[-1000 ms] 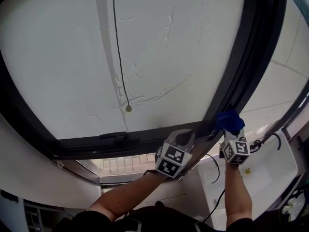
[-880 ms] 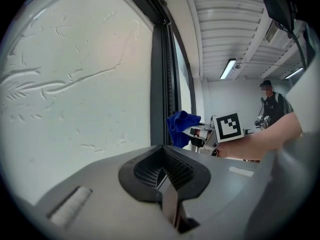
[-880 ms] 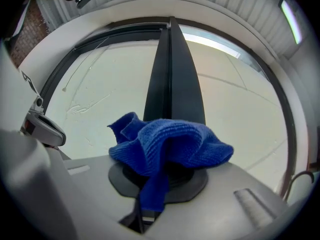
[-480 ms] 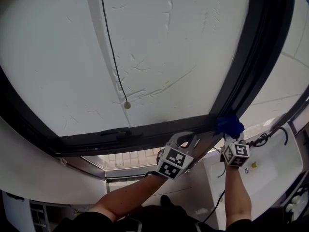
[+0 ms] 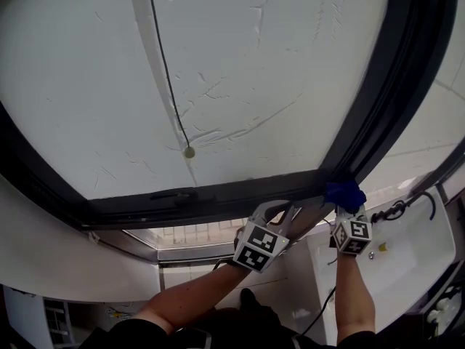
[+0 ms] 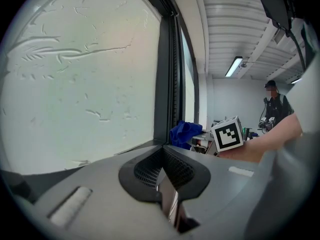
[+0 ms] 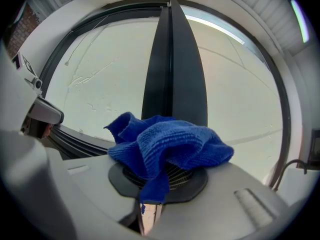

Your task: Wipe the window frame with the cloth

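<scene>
A blue cloth is bunched against the dark window frame, where the bottom rail meets the upright bar. My right gripper is shut on the cloth. In the right gripper view the cloth drapes over the right gripper and hides its tips, with the upright bar straight ahead. My left gripper is just below the bottom rail, left of the cloth. In the left gripper view the left gripper is shut with nothing in it, and the cloth lies beyond it.
A thin pull cord with a bead hangs in front of the white pane. A flat handle sits on the bottom rail. A white counter with cables is at lower right. A person stands far off in the room.
The head view has shifted a little. The right gripper and cloth sit slightly lower in the picture, still at the frame's corner. The left gripper has hardly moved.
</scene>
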Demonstrator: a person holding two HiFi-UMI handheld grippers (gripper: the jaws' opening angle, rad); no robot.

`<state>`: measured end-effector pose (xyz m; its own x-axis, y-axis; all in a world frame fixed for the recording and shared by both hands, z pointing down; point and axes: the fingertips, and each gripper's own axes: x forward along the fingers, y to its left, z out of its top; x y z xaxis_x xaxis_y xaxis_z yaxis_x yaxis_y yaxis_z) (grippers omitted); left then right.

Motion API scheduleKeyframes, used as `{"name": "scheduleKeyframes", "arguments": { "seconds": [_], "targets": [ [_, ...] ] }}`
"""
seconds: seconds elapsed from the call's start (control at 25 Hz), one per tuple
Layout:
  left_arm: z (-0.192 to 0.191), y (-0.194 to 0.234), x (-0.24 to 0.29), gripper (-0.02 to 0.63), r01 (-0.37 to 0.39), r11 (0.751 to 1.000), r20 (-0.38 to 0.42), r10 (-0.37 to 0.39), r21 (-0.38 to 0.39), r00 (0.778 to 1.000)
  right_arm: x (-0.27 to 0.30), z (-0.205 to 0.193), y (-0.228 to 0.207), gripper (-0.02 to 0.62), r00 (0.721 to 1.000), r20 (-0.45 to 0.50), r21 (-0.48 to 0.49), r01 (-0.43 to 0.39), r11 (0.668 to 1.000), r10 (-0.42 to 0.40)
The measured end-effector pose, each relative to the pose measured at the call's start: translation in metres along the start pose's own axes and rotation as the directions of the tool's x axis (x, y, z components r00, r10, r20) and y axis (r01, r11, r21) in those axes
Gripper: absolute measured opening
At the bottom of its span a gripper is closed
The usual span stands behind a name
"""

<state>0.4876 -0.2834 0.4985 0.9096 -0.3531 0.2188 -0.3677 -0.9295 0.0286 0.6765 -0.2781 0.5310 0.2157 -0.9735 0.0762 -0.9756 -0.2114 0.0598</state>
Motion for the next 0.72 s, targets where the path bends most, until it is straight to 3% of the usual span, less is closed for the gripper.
{"name": "scheduleKeyframes", "arguments": {
  "seconds": [0.72],
  "targets": [
    [-0.007, 0.006, -0.021, -0.008, -0.033, 0.999, -0.004, 0.033, -0.006, 0.999, 0.000, -0.022, 0.000, 0.060, 0.991, -0.132, -0.003, 0.005, 1.000, -0.006]
  ]
}}
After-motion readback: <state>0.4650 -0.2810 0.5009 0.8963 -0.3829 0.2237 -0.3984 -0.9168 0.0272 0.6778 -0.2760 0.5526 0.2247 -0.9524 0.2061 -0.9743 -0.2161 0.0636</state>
